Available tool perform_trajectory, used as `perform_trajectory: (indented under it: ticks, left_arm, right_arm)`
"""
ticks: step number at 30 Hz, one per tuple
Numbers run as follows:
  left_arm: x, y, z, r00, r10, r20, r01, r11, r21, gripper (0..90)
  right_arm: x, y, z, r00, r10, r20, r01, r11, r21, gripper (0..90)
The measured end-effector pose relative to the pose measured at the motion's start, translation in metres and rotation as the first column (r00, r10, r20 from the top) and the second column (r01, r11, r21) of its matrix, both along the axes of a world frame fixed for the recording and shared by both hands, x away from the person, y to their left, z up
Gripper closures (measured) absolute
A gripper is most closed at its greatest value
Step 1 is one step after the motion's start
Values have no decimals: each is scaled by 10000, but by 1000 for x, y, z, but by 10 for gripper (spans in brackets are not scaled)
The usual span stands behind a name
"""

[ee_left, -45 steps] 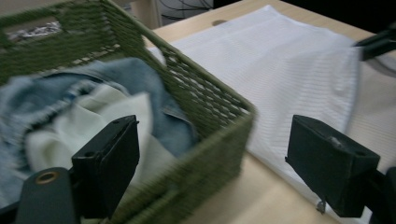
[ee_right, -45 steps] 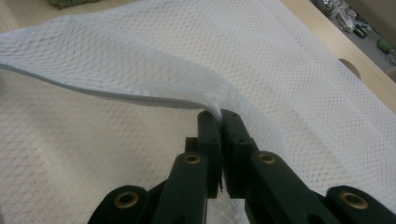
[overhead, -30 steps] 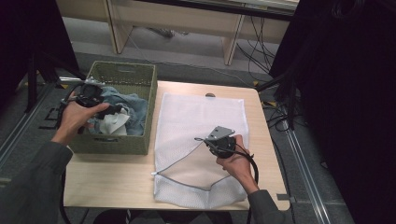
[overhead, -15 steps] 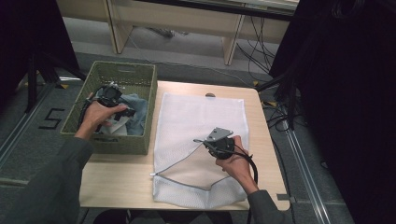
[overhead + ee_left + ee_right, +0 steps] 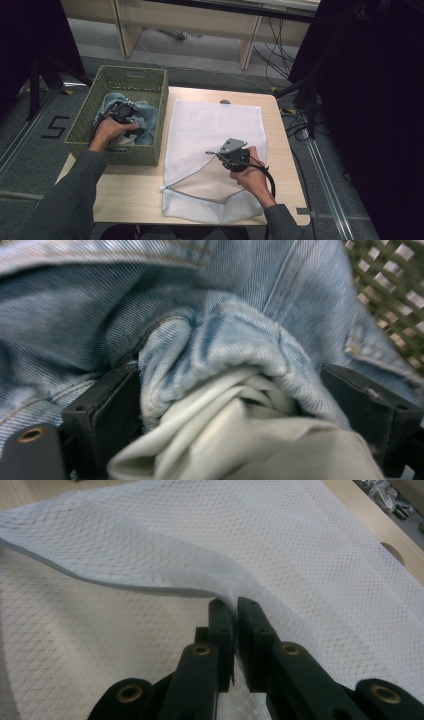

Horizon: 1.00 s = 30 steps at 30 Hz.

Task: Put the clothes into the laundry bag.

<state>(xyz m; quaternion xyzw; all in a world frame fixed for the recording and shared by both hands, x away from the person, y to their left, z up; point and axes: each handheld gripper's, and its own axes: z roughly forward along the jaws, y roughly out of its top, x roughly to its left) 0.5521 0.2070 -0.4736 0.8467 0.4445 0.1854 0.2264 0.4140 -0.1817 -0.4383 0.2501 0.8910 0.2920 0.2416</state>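
Left gripper [image 5: 240, 405] jaws apart around bunched jeans [image 5: 225, 340] in green basket [image 5: 137, 80], right gripper [image 5: 234, 611] clamped on mesh laundry bag [image 5: 300, 555] edge, lifted off tabletop [image 5: 135, 195]

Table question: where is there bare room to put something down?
Bare table wood lies in front of the green basket, left of the mesh bag. A narrow strip runs along the bag's right edge. The basket is crowded with jeans and the left gripper.

Table [image 5: 135, 197] w/ mesh bag [image 5: 210, 125] & basket [image 5: 145, 80].
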Motion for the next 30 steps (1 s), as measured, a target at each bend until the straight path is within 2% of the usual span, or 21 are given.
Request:
perform_trajectory:
  ticks: [1,4,5,6,9,12,14,17,19,21,22,23,25,27,28,29,30]
  left_arm:
    - [0,-2,0,9998,-125,-185,132,9993,360,105]
    - [2,-4,-4,9995,-158,-284,175,9980,610,93]
    - [3,-4,-3,9995,-40,-312,60,9979,642,124]
    - [3,-3,-4,9994,205,-278,-189,9981,579,178]
    - [3,-3,-3,9986,366,-369,-338,9967,744,355]
    - [3,-4,0,9960,807,-371,-780,9944,709,549]
    - [3,-3,2,9958,838,-366,-815,9948,615,614]
    - [1,0,7,9958,863,-308,-850,9955,408,654]
    - [-1,3,12,9952,959,-199,-960,9954,-5,671]
    - [-2,8,19,9933,1149,-95,-1153,9915,-603,684]
    - [-2,8,19,9933,1149,-95,-1153,9915,-603,688]
    - [-6,13,25,9910,1331,107,-1306,9829,-1297,691]
    - [-10,17,33,9904,1273,540,-1159,9772,-1777,693]
    - [-15,19,43,9860,1202,1157,-915,9695,-2274,695]
    - [-18,21,49,9853,1140,1273,-825,9697,-2300,696]
    - [-19,23,54,9854,1182,1222,-853,9657,-2454,697]
    - [-21,26,60,9856,1292,1087,-957,9580,-2704,699]
  right_arm:
    - [0,0,0,10000,-13,-2,13,10000,9,857]
    - [0,0,0,10000,-13,-1,13,10000,5,856]
    - [0,0,0,10000,-20,7,20,10000,11,856]
    - [0,0,0,10000,-15,4,15,10000,10,856]
    - [-1,0,0,10000,-28,-22,28,10000,16,856]
    - [-1,-1,1,9999,-24,-112,24,10000,20,856]
    - [-1,-1,0,10000,-56,27,56,10000,40,856]
    - [-1,-2,1,10000,-14,-24,14,10000,-4,860]
    - [0,-2,0,10000,-34,-6,34,10000,64,863]
    - [0,-2,0,10000,-43,-19,43,10000,53,867]
    - [0,-2,0,10000,-51,-26,51,10000,60,868]
    - [0,-2,1,10000,-56,-35,56,10000,63,869]
    - [-1,-1,0,9999,-92,-54,93,9999,107,873]
    - [1,-2,1,10000,-63,-7,63,9999,131,875]
    - [1,-2,1,10000,-56,-23,56,9999,128,875]
    - [1,-2,1,10000,-68,14,68,9999,110,876]
    - [1,-2,1,10000,-76,19,76,9999,111,875]
